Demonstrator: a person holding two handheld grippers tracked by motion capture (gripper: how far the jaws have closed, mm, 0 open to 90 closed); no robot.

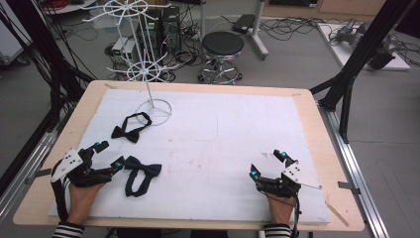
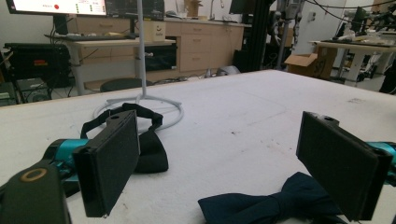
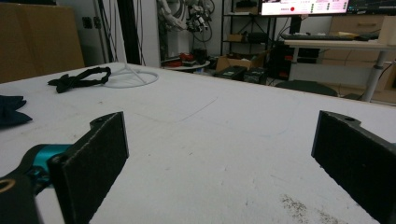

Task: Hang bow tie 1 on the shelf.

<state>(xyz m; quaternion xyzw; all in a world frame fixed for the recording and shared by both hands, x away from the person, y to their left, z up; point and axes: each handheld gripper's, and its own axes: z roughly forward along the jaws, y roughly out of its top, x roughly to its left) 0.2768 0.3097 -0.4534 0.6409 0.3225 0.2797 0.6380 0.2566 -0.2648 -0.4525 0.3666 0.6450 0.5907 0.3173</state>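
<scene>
A dark navy bow tie [image 1: 141, 171] lies on the white mat [image 1: 213, 148] at the front left. My left gripper [image 1: 110, 154] rests on the mat just left of it, jaws open and empty. In the left gripper view the navy bow tie [image 2: 275, 205] lies low between and just beyond the jaws of the left gripper [image 2: 224, 163], nearer the right one, untouched. A black bow tie [image 1: 131, 126] with its strap lies farther back, close to the ring base of a white wire stand [image 1: 154, 109]. At the front right my right gripper [image 1: 267, 164] stands open over bare mat.
The wire stand's pole rises at the back left with spoked hoops [image 1: 143, 72] on it. The mat covers a wooden table [image 1: 324, 148]. A black stool [image 1: 223, 47] and cables are on the floor beyond. In the right gripper view the black bow tie [image 3: 79, 78] lies far left.
</scene>
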